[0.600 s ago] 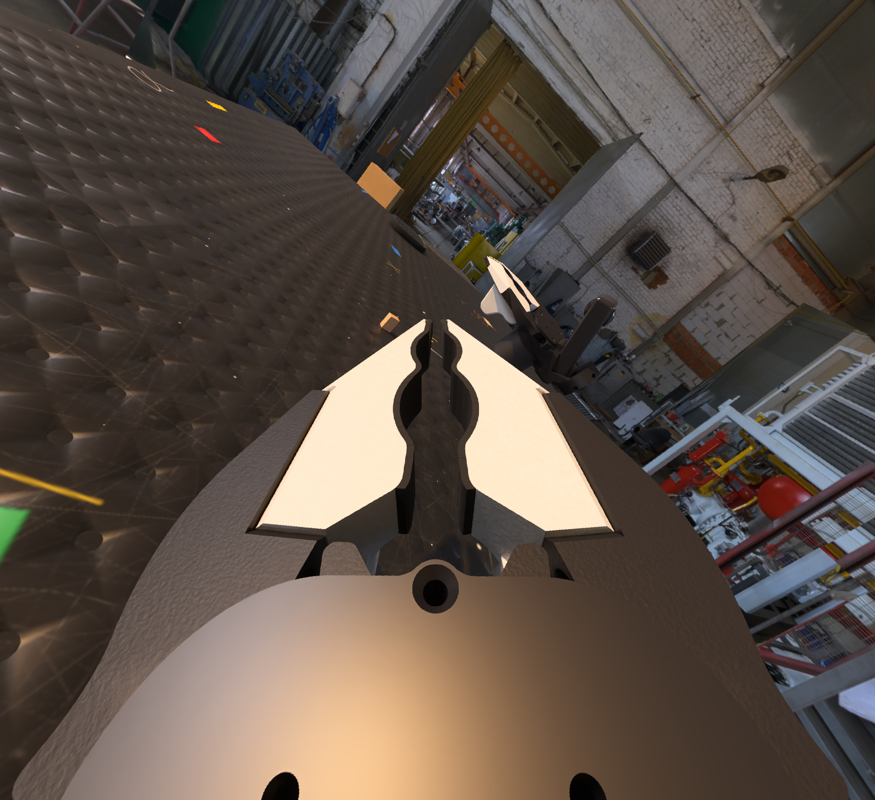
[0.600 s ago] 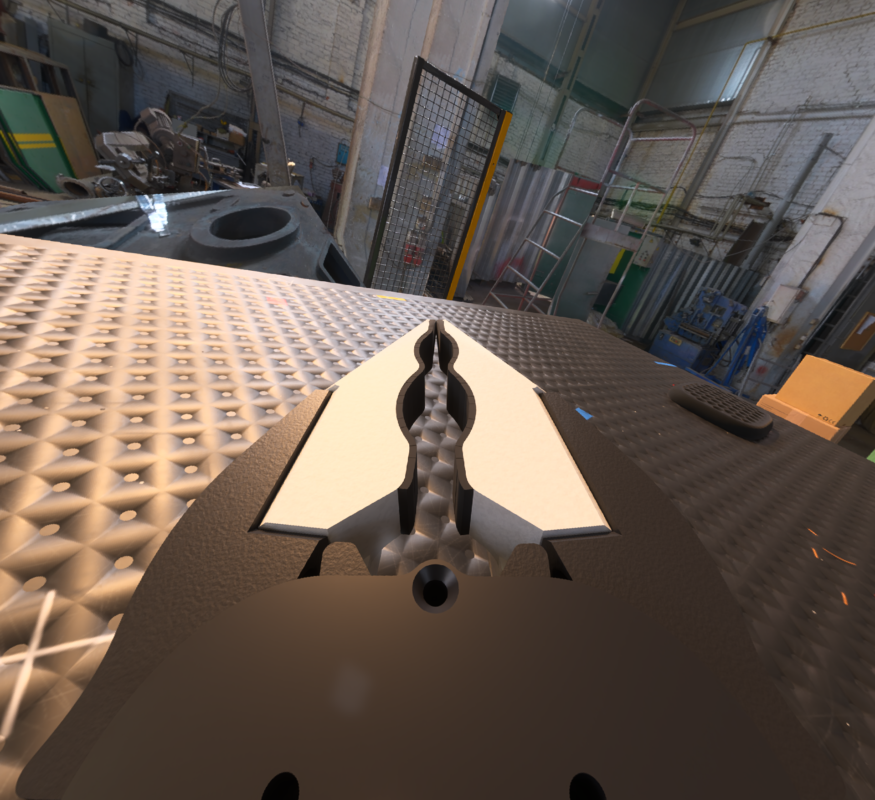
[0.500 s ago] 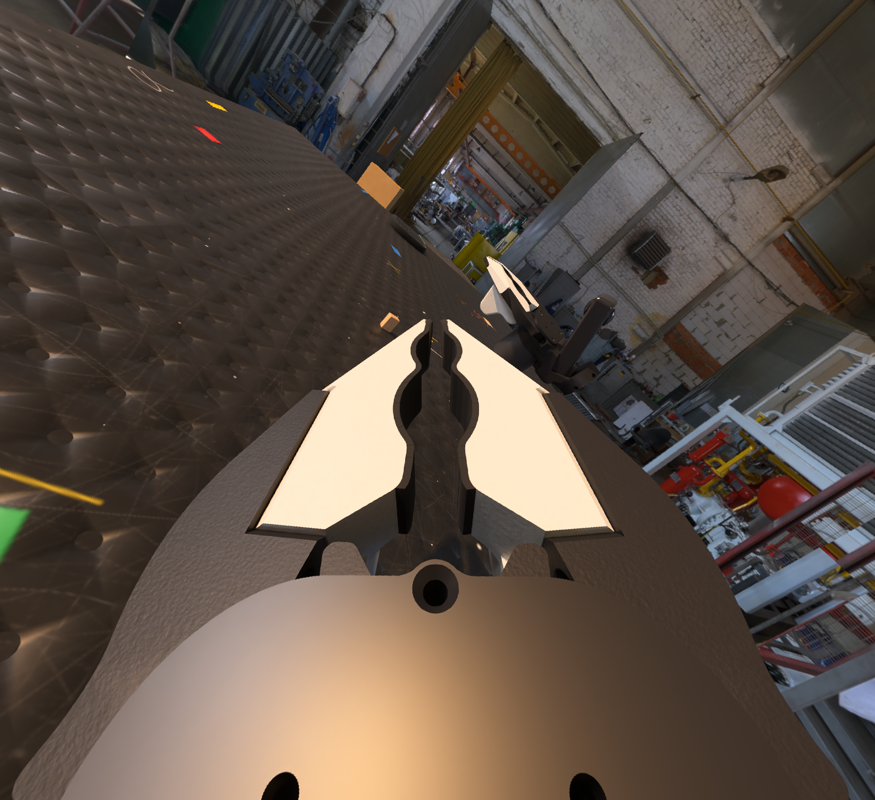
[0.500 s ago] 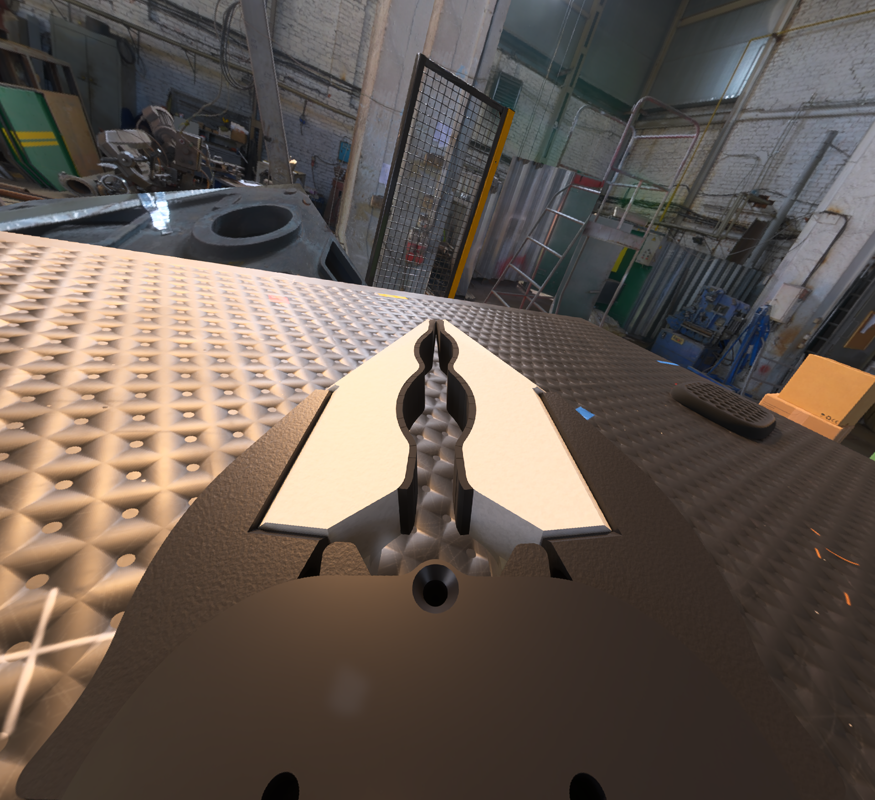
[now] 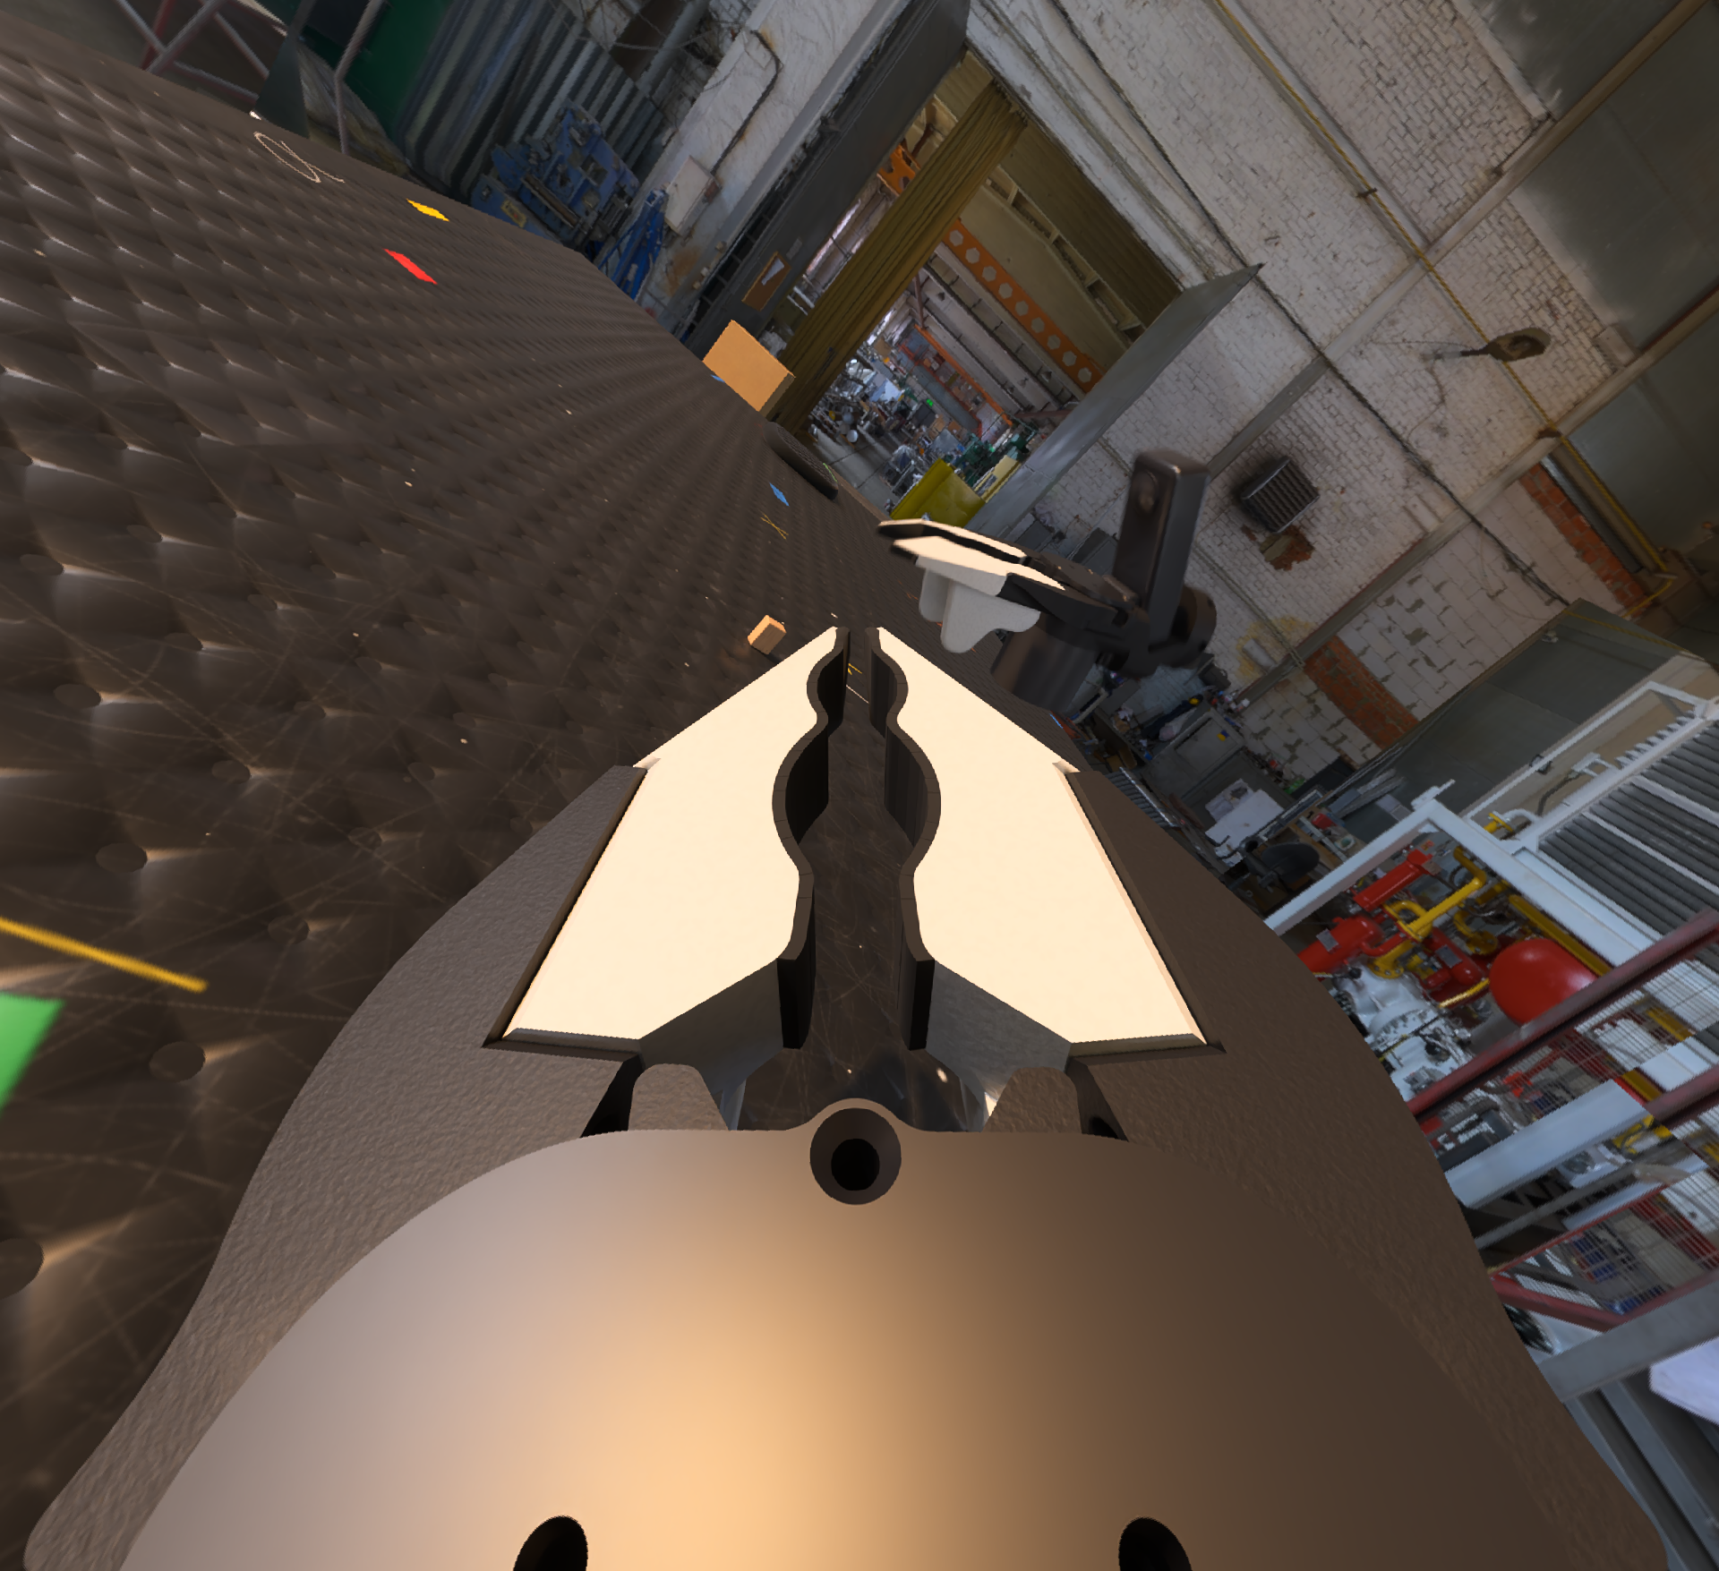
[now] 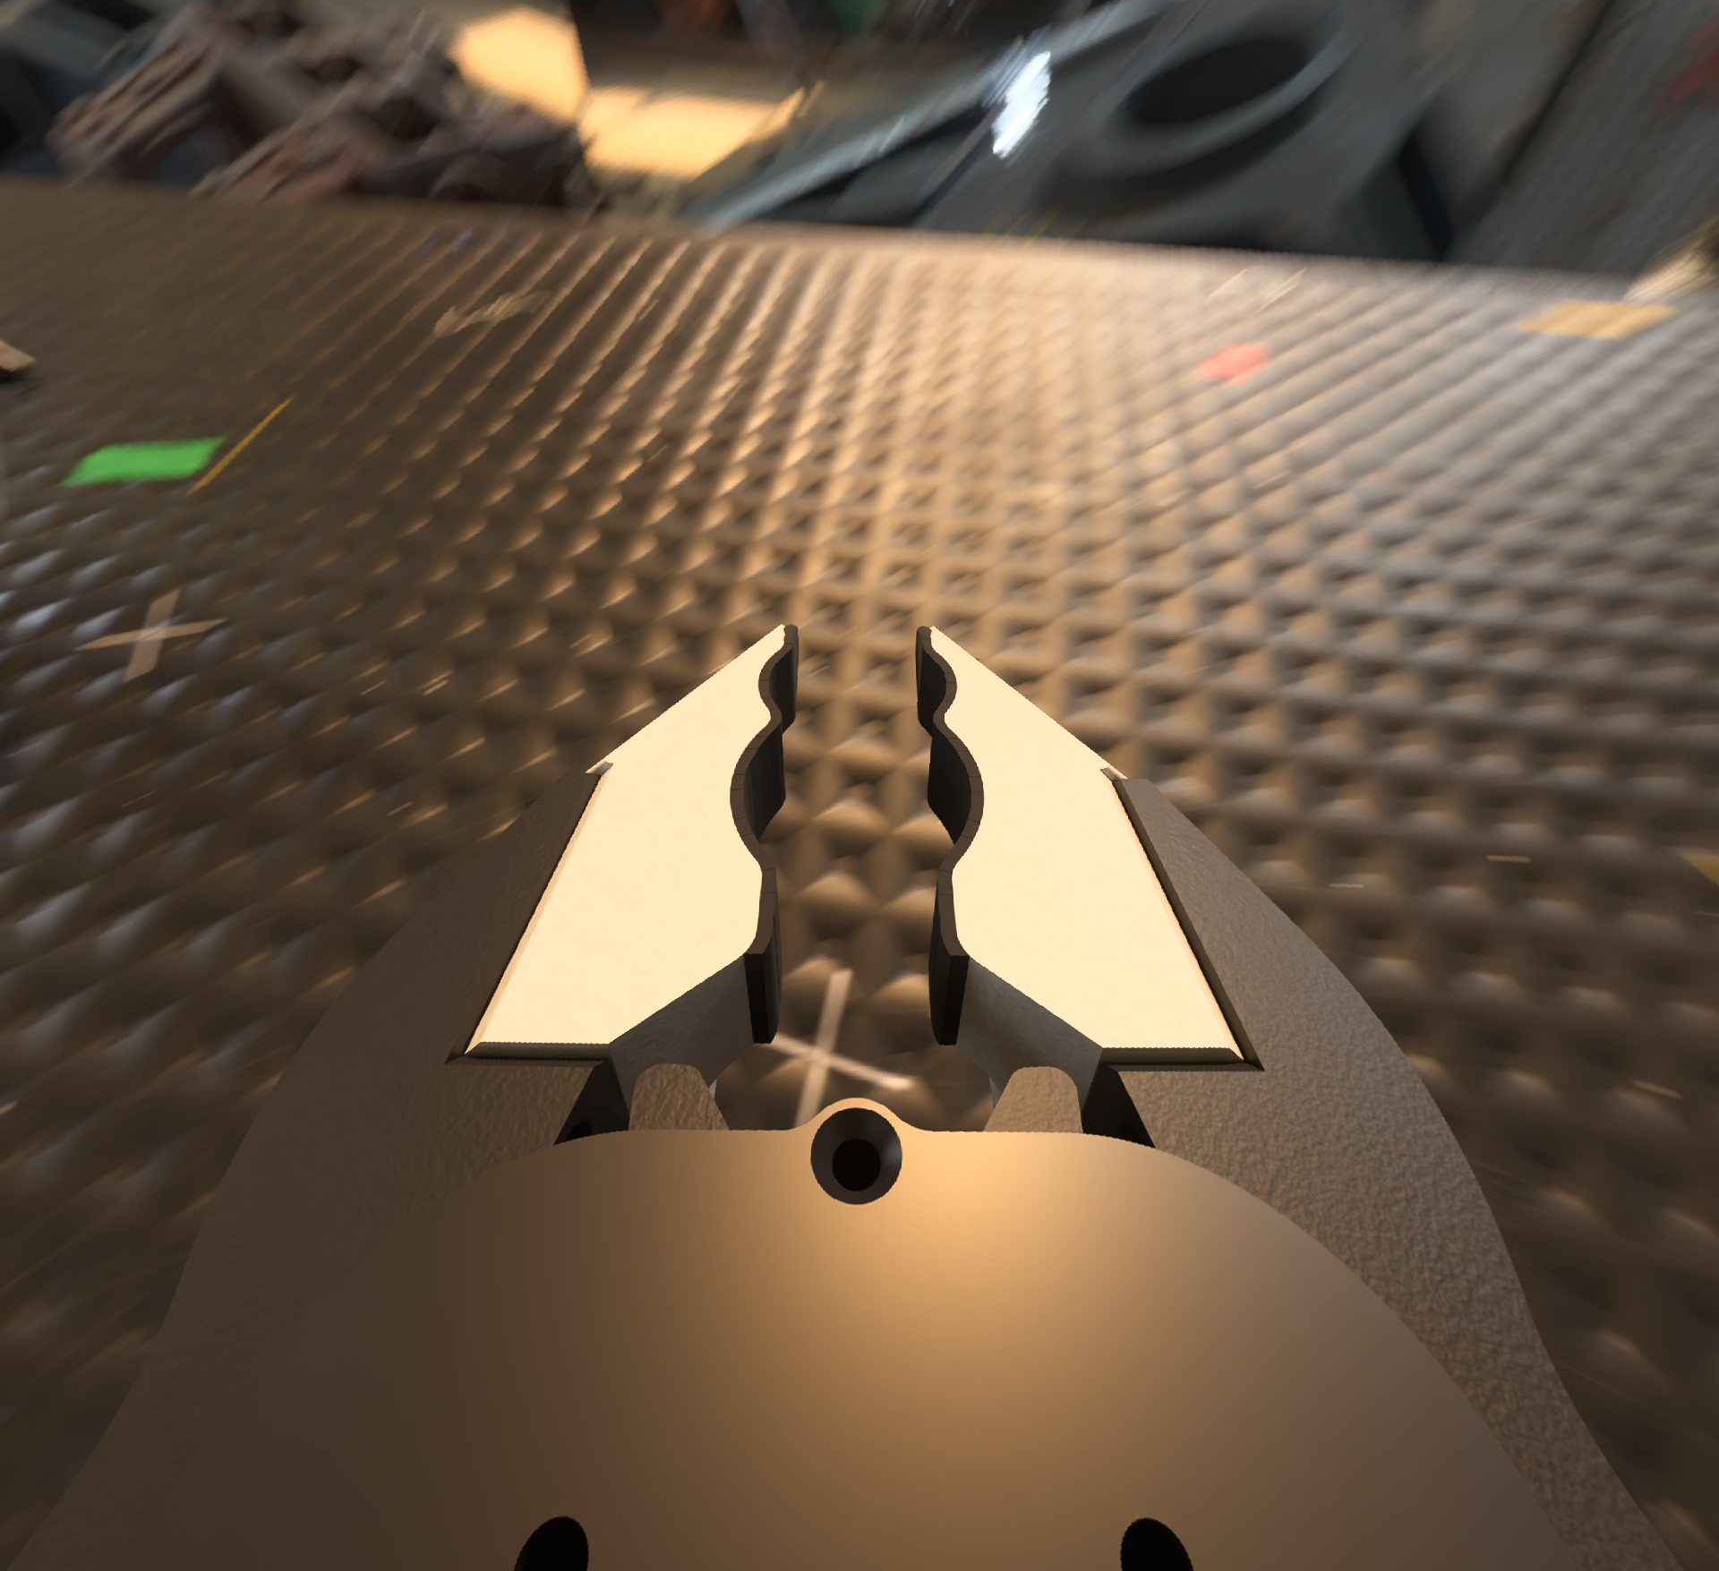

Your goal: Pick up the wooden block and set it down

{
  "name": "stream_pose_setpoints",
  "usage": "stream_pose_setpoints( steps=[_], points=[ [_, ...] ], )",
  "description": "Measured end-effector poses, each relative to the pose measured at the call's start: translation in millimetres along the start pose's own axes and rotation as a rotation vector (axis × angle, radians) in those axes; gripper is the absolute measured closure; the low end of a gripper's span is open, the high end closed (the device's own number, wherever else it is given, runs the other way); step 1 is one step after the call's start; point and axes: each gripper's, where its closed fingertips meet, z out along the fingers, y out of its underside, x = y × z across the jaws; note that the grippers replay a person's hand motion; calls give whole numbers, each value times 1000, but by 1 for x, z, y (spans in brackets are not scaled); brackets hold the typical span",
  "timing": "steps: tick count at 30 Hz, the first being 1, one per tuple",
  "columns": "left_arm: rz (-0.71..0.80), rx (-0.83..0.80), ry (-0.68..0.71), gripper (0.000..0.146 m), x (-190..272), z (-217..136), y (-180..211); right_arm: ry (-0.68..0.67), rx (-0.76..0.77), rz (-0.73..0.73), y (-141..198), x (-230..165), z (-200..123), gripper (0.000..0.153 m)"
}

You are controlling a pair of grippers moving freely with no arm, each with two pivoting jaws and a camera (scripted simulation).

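Observation:
The wooden block (image 5: 766,633) is a small tan cube on the studded metal table (image 5: 279,596), far ahead and just left of my left gripper's tips. My left gripper (image 5: 856,635) is shut and empty, above the table. My right gripper (image 5: 951,576) shows in the left wrist view beyond the block to the right, turned on its side above the table. In its own blurred view the right gripper (image 6: 856,643) is open and empty, tilted down over the table (image 6: 1209,596). The block does not show there.
A cardboard box (image 5: 744,364) and a dark oval pad (image 5: 802,459) sit at the table's far edge. Flat marks lie on the table: red (image 5: 409,266), yellow (image 5: 428,210), green (image 5: 23,1052), and in the right wrist view green (image 6: 144,461) and a white cross (image 6: 153,643).
My right gripper has swung sharply to the left and tipped down toward the table, and its jaws have opened. The left gripper and the block have not moved.

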Motion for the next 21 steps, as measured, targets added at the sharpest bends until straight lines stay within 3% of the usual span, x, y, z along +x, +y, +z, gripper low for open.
stream_pose_setpoints(
  steps=[2, 4, 8, 15, 21],
  points=[
    [3, -2, -1, 143, 0, 0, 0, -183, -192, 69, 15, -32, 14, 129],
    [9, -8, -4, 143, 0, 1, 1, -273, -353, 105, 28, -51, 24, 129],
    [12, -13, -5, 143, 0, 1, 2, -192, -495, -14, 42, -53, 40, 129],
    [12, -14, -4, 143, 1, 1, 2, -104, -567, -10, 40, -42, 47, 132],
    [11, -16, -4, 143, 1, 1, 2, -120, -652, -27, 47, -39, 47, 136]
  ],
)
